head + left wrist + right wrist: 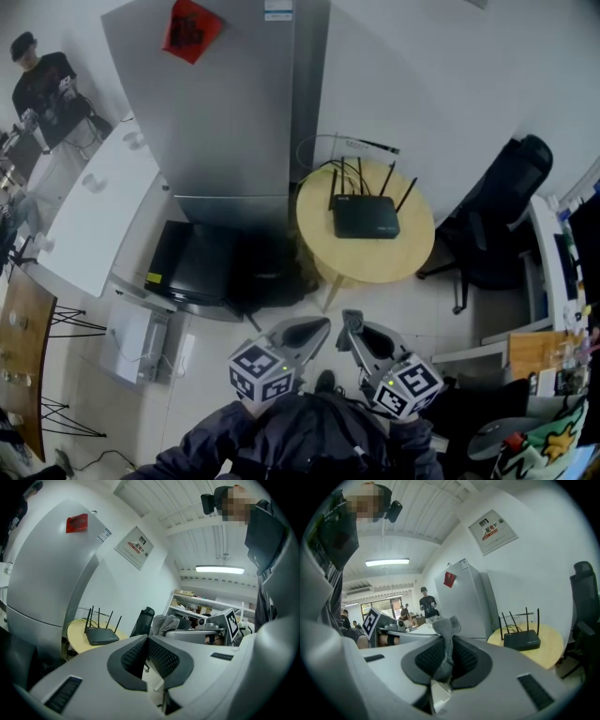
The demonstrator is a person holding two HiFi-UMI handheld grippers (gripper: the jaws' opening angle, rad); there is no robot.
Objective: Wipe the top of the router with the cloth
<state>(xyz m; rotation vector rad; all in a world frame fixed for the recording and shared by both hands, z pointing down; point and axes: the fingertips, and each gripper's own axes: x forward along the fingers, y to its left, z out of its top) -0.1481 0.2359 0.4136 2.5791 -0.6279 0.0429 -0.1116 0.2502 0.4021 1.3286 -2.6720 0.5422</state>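
Both grippers are held low and close to the person's body, side by side, well short of the table. The left gripper [319, 327] has its jaws pressed together with nothing between them. The right gripper [449, 645] is clamped on a grey cloth [447, 625], pinched between the ribbed pads with a bunched end sticking up above the tips; in the left gripper view the same cloth shows just beyond the left jaws. The black router [366, 217] sits flat on the round wooden table [403, 258] with four antennas up, towards the far side of the top, and cables run off behind it. It is well apart from both grippers and the cloth is not touching it. A tall grey fridge [225, 112] stands just left of the table, with a red tag near its top. A black office chair [497, 211] is on the table's right. A white table [94, 211] is further left and a person in black [45, 86] stands beyond it. A ceiling light strip [387, 562] is on.
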